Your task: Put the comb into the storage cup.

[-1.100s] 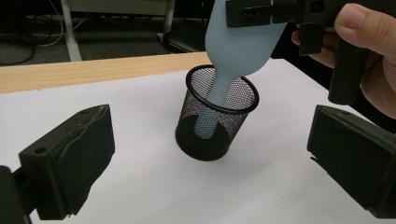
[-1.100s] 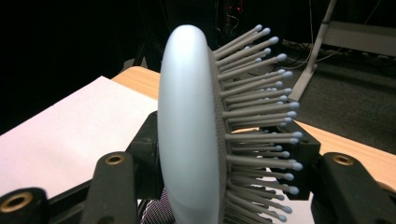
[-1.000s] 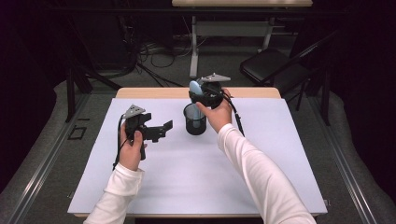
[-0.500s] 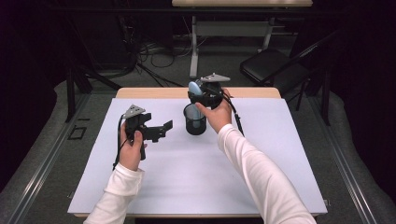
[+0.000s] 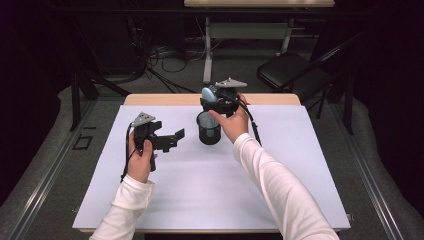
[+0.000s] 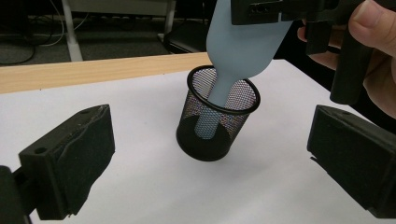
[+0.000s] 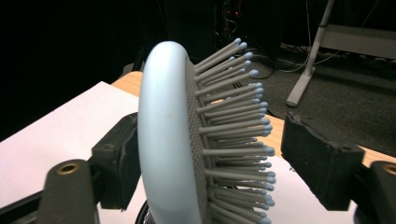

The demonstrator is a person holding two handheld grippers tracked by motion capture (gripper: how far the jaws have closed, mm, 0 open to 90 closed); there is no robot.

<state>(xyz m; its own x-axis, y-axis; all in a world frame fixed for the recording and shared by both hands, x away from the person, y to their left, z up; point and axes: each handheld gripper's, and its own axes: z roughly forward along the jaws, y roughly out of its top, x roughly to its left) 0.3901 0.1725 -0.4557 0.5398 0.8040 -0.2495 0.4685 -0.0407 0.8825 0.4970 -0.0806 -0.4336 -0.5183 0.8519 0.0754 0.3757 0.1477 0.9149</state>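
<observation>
The right tongs (image 5: pixel 216 102) are at the head of a pale blue hairbrush (image 6: pixel 240 39), its handle down inside the black mesh cup (image 6: pixel 217 119) on the surface (image 5: pixel 200 200); whether they clamp it, I cannot tell. The left tongs (image 5: pixel 172 138) stand apart, empty. The brush looks light, rigid and smooth: grip the solid back, not the bristles. The cup probably tips easily.

text: none readable | labels: none | brands: none | numbers: none, though distant background is perhaps too dark
</observation>
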